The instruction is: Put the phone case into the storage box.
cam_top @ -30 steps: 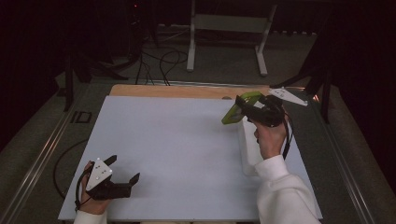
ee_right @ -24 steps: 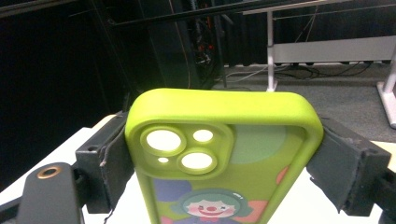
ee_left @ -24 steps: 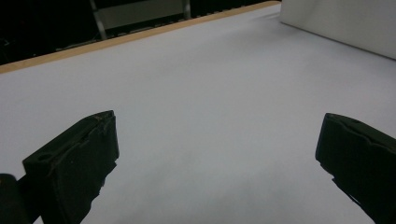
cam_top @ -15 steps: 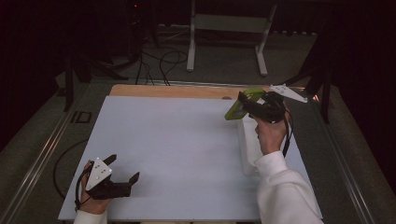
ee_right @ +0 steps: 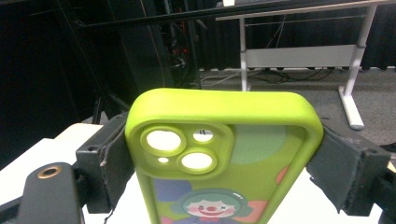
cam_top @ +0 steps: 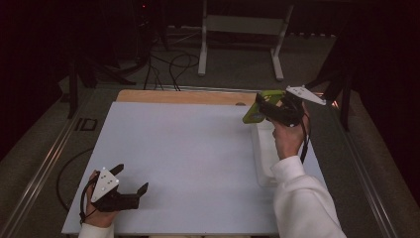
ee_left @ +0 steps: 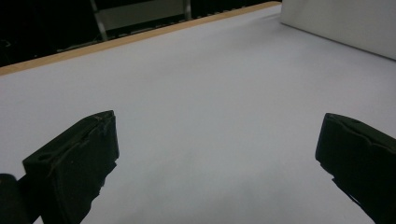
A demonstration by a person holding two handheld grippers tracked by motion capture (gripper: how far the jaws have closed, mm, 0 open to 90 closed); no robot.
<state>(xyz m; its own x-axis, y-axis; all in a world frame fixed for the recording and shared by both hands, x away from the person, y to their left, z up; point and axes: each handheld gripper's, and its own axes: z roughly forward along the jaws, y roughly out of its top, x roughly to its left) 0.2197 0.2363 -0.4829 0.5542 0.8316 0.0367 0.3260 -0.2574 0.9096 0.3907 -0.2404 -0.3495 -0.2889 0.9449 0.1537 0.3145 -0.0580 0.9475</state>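
Phone case (ee_right: 224, 154) clamped between right tool (ee_right: 224, 163) pads

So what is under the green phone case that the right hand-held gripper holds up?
Below the green phone case lies the far end of a white tray on the table. The tray's inside is partly covered by the hand, so its contents are unclear.

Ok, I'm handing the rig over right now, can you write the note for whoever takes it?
Right gripper: shut on the green phone case, held in the air above the far end of the white tray at the table's right side.
Left gripper: open, holding nothing, low over the white table at its near left corner.
Done: case is gripped by its two long edges and lifted.
Left: probably set it down, in the tray or on the table; destination unclear.
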